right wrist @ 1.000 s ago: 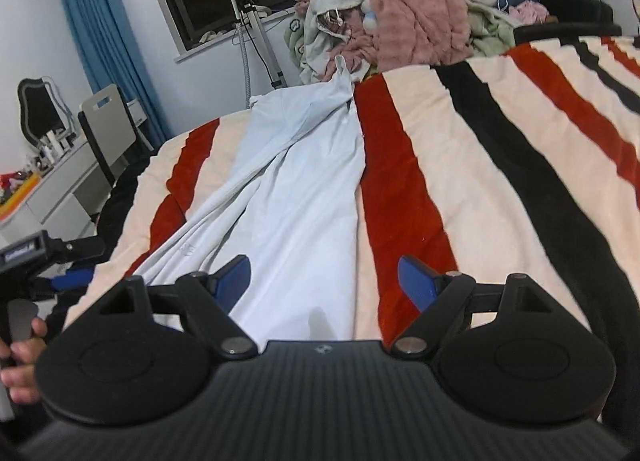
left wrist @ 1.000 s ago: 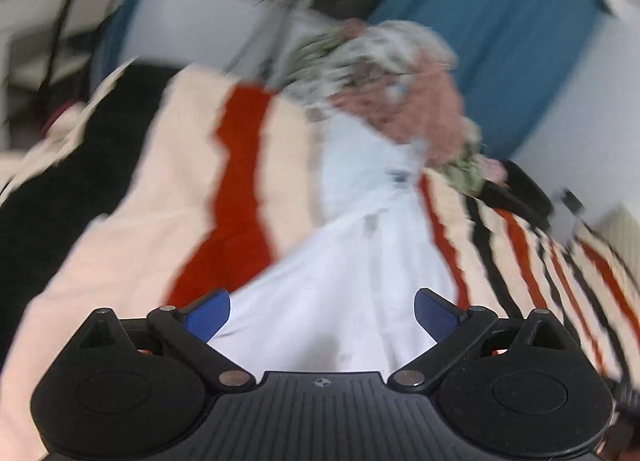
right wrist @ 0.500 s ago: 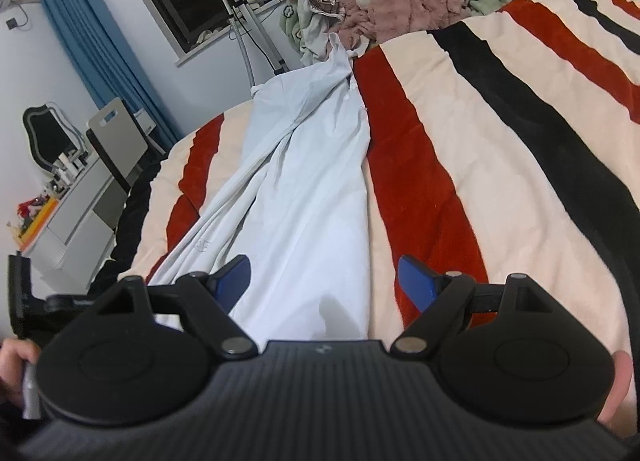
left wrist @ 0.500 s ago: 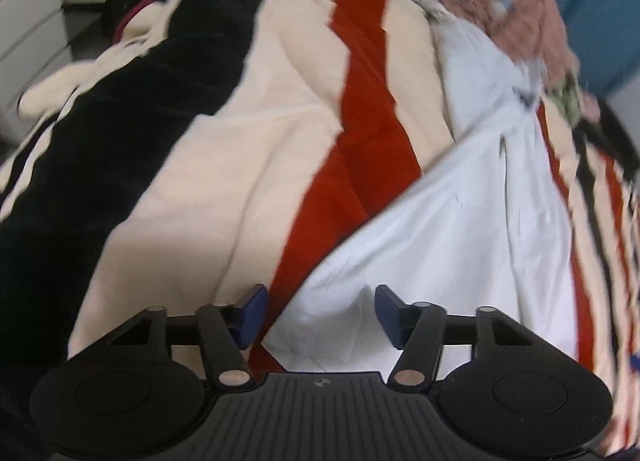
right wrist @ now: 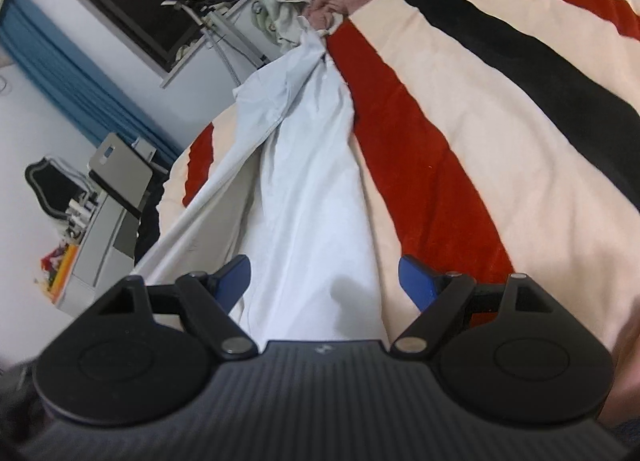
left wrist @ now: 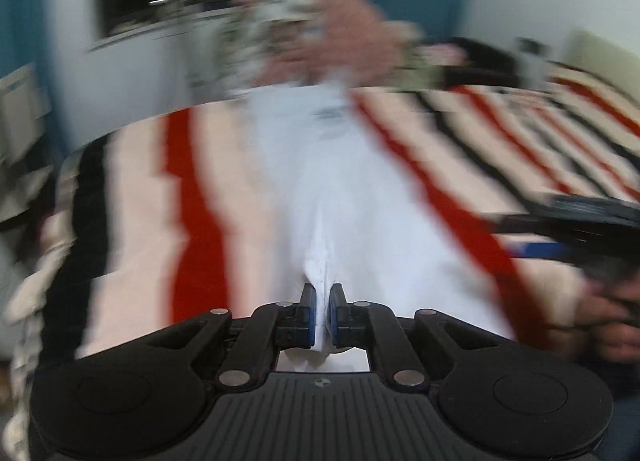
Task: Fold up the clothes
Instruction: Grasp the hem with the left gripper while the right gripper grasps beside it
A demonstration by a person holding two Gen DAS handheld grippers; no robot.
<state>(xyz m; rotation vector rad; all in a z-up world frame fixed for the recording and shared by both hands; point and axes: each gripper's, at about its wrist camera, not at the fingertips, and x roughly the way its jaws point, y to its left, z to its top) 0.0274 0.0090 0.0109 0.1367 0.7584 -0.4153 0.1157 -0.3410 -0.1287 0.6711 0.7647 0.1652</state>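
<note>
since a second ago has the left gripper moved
Yes. The left gripper was open beside the red stripe; it has shifted right onto the white garment and shut on its edge.

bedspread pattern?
Cream with red and black stripes; clearest in the right wrist view.

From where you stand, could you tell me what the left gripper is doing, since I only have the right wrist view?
Observer: The left gripper is shut on the pale garment, pinching a fold at its near edge.
Operator: Thank you. Can you see my right gripper from there?
Observer: Yes, the right gripper shows blurred at the right edge of the left view, above the striped blanket.
Operator: Anything beside it?
Observer: A hand shows just below it.
</note>
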